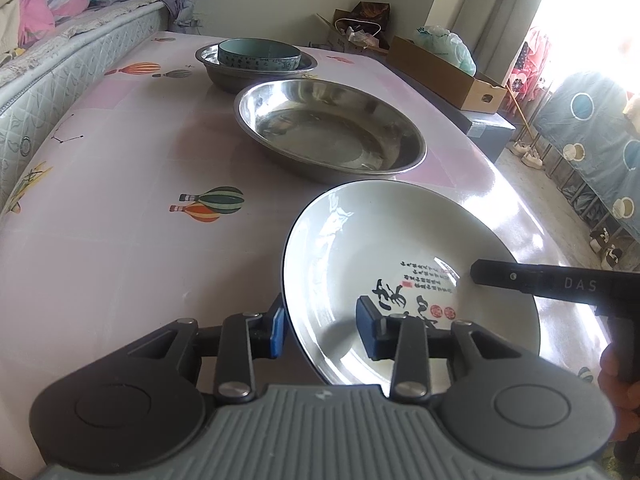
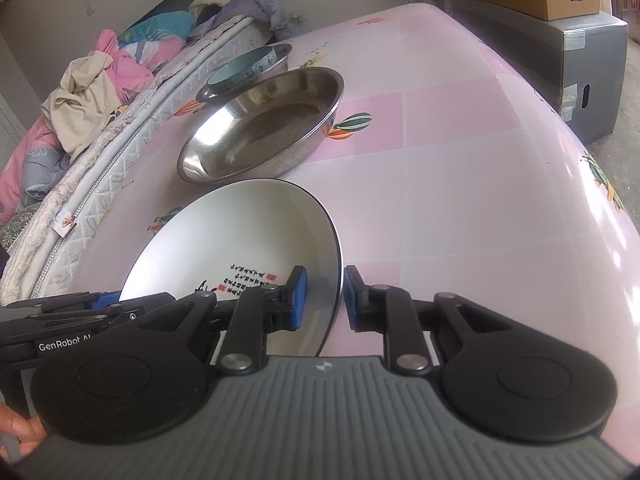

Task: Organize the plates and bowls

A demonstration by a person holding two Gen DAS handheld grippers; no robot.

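at the table's (image 1: 120, 208) near edge, white plate (image 1: 392, 240) sits tilted btwn both grippers. left gripper (image 1: 322, 330) jaws apart, straddling its rim; right gripper (image 2: 325, 298) clamped on the opposite rim. step: plate handover/lift; next likely needs stacking it w/ steel pan (image 1: 332, 128).

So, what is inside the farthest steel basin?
A round teal ceramic bowl sits inside the far steel basin. The bowl's interior looks empty; the basin's floor beneath it is hidden.
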